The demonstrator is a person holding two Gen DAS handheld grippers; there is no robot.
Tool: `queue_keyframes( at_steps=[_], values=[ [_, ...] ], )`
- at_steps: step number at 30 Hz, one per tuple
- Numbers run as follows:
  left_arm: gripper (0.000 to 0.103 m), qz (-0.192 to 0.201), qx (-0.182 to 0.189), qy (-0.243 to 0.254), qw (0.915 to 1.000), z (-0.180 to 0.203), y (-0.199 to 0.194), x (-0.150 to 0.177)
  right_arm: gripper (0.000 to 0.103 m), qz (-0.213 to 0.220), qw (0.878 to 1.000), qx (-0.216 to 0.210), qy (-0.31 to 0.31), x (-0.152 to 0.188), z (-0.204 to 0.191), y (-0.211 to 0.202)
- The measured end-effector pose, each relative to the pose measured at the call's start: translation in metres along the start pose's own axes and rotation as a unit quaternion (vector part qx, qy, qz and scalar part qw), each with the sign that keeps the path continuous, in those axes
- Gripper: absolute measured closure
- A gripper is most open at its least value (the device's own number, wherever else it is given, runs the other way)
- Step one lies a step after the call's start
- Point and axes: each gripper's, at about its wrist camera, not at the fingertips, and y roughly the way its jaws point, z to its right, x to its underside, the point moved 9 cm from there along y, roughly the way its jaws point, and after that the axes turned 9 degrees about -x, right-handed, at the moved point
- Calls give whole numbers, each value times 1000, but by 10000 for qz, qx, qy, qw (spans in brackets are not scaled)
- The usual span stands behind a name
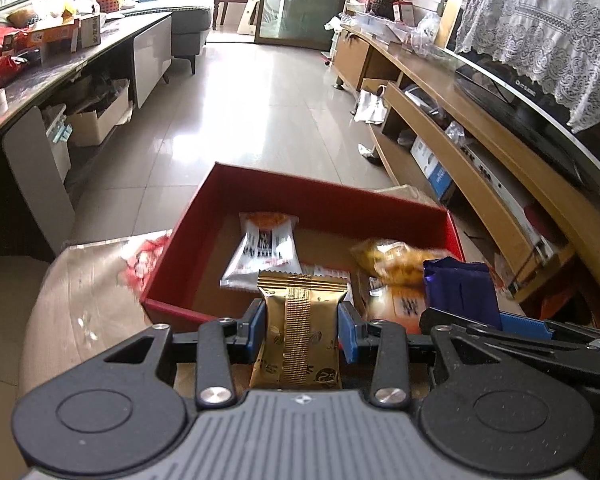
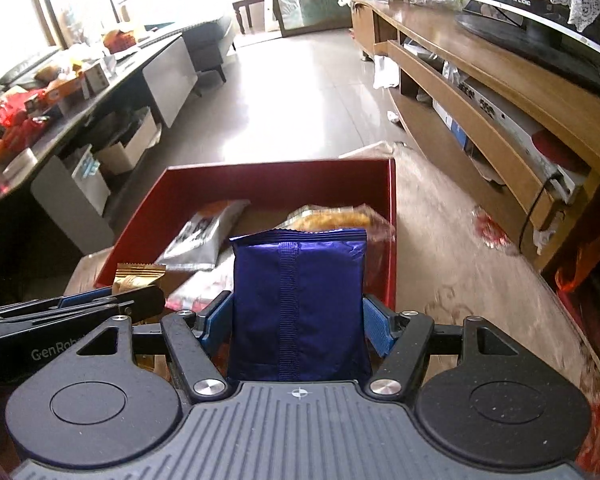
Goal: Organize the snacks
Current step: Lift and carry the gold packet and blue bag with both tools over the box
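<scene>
We see a gold snack packet (image 1: 300, 320) clamped upright between the blue pads of the left gripper (image 1: 303, 322), at the near edge of the red box (image 1: 260, 184). Just right of it, the right gripper (image 2: 298, 320) grips a blue snack packet (image 2: 298, 300) the same way. Inside the box lie a white-and-black packet (image 1: 264, 248) and a yellow snack bag (image 1: 392, 260). The box sits on a beige patterned table (image 2: 460, 272).
</scene>
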Motion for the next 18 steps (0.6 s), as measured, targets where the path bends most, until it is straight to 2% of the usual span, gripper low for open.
queue_keyframes(
  at_steps=[18],
  values=[
    [65, -41, -377, 105, 9992, 2, 57, -32, 29, -66, 10000, 54, 43, -28, 12, 49]
  ],
)
